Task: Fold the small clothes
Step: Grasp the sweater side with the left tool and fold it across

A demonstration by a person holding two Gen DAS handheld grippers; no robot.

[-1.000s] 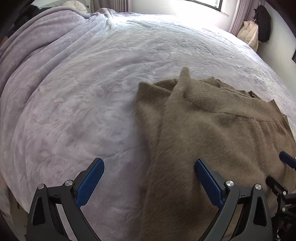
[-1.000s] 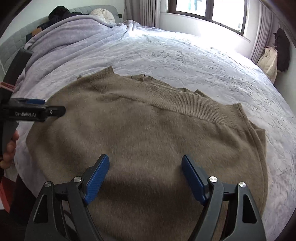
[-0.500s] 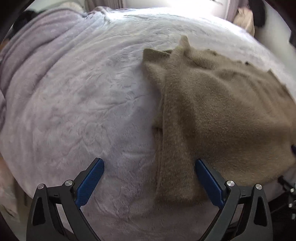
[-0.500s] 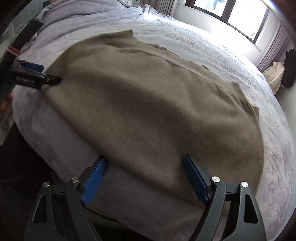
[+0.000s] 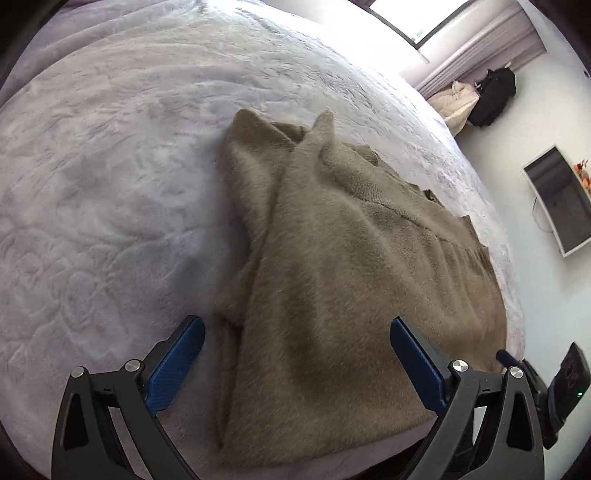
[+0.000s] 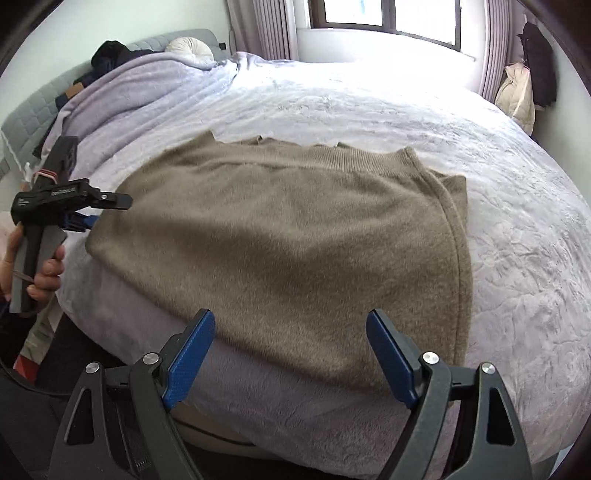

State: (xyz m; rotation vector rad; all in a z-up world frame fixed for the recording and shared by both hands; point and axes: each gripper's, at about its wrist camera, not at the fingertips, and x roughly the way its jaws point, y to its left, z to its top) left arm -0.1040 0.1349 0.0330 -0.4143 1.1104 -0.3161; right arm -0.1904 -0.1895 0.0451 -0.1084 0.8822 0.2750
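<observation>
A: Where's the sweater (image 6: 280, 236)?

B: Flat on the bed (image 6: 517, 221), at the near edge, ribbed hem toward the window (image 6: 388, 18).

A: Tongs?

B: My left gripper (image 5: 297, 354) is spread wide, holding nothing, over the sweater's near corner. My right gripper (image 6: 290, 347) likewise, at its near edge.

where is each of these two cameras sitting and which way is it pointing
Left wrist: on the left gripper, looking along its open blue fingers over the brown sweater toward the window; the right gripper shows at the lower right edge.
Right wrist: on the right gripper, facing across the sweater toward the headboard and window; the person's left hand shows with the left gripper.
Shared: the sweater, the lilac bedspread, the window.
</observation>
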